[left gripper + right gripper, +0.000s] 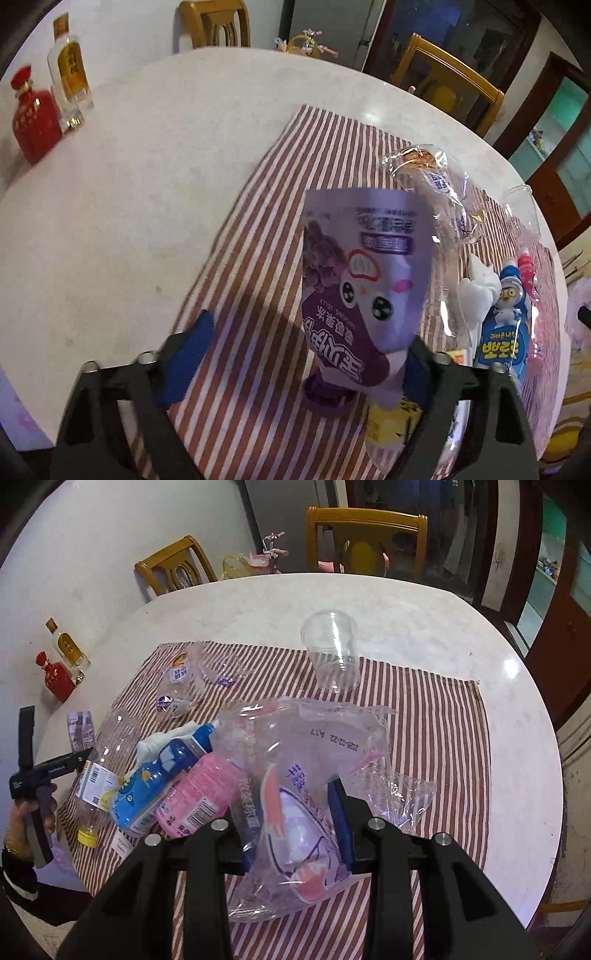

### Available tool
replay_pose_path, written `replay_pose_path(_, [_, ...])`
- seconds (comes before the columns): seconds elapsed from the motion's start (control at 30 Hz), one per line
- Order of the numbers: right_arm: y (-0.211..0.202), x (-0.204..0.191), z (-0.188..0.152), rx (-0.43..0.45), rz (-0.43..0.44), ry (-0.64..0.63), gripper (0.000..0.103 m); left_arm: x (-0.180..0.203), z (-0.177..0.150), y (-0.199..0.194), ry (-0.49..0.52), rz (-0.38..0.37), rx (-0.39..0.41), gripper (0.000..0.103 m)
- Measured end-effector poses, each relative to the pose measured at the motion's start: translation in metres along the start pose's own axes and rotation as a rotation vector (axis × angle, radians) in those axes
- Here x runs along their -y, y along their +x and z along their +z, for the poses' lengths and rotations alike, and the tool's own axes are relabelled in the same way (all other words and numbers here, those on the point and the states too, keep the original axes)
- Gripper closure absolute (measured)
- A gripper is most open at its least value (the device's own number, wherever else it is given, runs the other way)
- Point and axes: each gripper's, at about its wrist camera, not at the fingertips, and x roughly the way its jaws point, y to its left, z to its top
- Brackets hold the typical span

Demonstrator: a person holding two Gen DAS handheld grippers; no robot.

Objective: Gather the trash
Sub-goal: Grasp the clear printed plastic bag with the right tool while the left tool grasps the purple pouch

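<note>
In the left wrist view a purple jelly pouch [365,280] stands between the fingers of my left gripper [299,354], leaning against the right finger. The left blue pad [184,354] is well apart from it, so the jaws are open. In the right wrist view my right gripper [291,830] is shut on a clear plastic wrapper [295,812] with pink and purple print. Beside it lie a pink bottle [199,794], a blue bottle [155,779] and a clear bottle with a yellow cap [103,775]. A clear plastic cup [332,646] stands farther back on the striped cloth [424,720].
A red bottle [33,114] and a clear liquor bottle [70,70] stand at the table's far left. More clear wrappers [428,173] lie on the cloth. Wooden chairs [365,539] ring the round white table [129,184]. The left gripper's handle and hand [33,790] show at left.
</note>
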Motion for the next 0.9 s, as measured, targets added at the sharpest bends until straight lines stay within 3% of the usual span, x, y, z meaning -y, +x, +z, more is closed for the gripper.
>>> replay_pose_path(0.03, [-0.001,-0.001,0.0,0.001,-0.001,-0.001,0.069,-0.001,0.0,0.004,-0.01,-0.017,-0.015,0.053])
replay_pose_path(0.07, [-0.002,-0.001,0.001,0.003,-0.003,-0.001,0.069,-0.003,0.0,0.007,-0.013,-0.026,-0.025,0.064])
replay_pose_path(0.1, [-0.003,-0.002,0.002,0.005,-0.006,0.0,0.069,-0.002,0.0,0.01,-0.01,-0.027,-0.037,0.085])
replay_pose_path(0.13, [-0.004,-0.001,0.002,0.006,-0.009,0.001,0.068,-0.001,-0.001,0.012,0.001,-0.022,-0.043,0.091])
replay_pose_path(0.3, [-0.008,-0.001,0.003,0.013,-0.016,0.01,0.068,0.003,-0.001,0.001,0.021,-0.015,-0.006,0.092])
replay_pose_path(0.5, [-0.012,-0.006,0.001,0.028,0.003,0.025,0.068,0.029,0.007,-0.044,0.113,-0.001,0.115,0.092])
replay_pose_path(0.73, [-0.042,0.0,-0.008,0.11,0.007,0.074,0.069,0.095,0.005,-0.088,0.253,-0.129,0.172,0.092])
replay_pose_path(0.9, [-0.088,0.029,-0.041,0.18,-0.052,0.176,0.07,0.17,-0.014,-0.109,0.417,-0.295,0.178,0.092])
